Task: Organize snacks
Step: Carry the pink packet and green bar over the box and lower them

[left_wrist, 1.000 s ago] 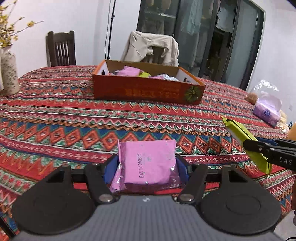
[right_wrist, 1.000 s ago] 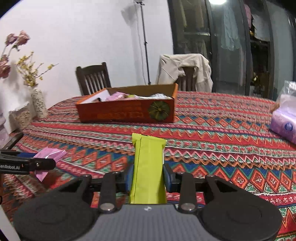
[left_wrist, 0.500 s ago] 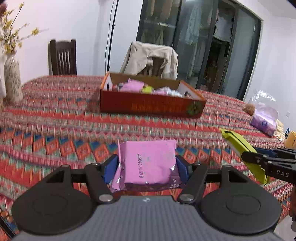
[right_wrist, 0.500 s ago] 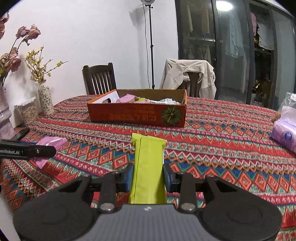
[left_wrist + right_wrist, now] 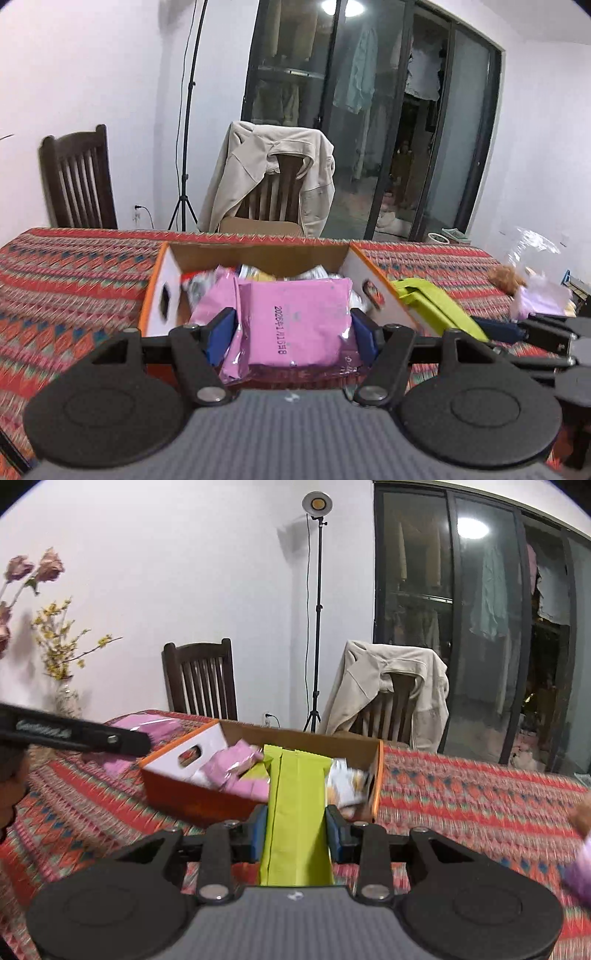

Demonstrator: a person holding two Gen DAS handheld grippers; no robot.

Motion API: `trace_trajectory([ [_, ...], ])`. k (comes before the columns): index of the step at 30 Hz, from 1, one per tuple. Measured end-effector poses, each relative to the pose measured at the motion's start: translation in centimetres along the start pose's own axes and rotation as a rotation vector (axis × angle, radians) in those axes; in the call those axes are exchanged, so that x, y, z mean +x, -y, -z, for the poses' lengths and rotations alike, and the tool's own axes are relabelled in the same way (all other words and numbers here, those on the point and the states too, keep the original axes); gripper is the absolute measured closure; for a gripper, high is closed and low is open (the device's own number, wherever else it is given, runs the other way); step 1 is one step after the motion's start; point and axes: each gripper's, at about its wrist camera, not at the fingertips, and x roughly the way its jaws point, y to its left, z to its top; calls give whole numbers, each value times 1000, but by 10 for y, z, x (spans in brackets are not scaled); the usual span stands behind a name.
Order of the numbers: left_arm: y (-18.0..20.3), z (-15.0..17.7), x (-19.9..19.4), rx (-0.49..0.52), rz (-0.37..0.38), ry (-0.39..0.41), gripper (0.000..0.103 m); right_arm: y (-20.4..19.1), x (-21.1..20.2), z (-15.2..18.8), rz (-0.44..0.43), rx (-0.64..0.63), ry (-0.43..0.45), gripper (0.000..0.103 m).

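My left gripper (image 5: 291, 334) is shut on a pink snack packet (image 5: 295, 321) and holds it just in front of the orange cardboard box (image 5: 159, 280). The box holds several pink, green and white snack packets. In the right wrist view, my right gripper (image 5: 297, 830) is shut on a long lime-green snack packet (image 5: 297, 812), which reaches over the near edge of the same box (image 5: 192, 801). The green packet (image 5: 432, 306) also shows to the right of the box in the left wrist view. The left gripper's arm (image 5: 74, 734) crosses the left side of the right wrist view.
A patterned red tablecloth (image 5: 480, 805) covers the table. Two wooden chairs stand behind it, one draped with a beige jacket (image 5: 266, 173). A light stand (image 5: 316, 627) rises at the wall. A vase with flowers (image 5: 66, 698) sits far left, and a plastic bag (image 5: 539, 291) lies at the right.
Both grippers have moved forward and upward toward the orange box, each keeping its packet. The box now fills the near view, where it stood far across the table before.
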Motion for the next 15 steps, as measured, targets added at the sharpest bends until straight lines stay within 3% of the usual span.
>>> trace_trajectory([
  [8,5,-45,131,1,-17,-66,36,28,109,-41,22,10,-83,71],
  [15,-5,-58,235,-67,-21,-226,36,43,197,-54,102,-20,-183,70],
])
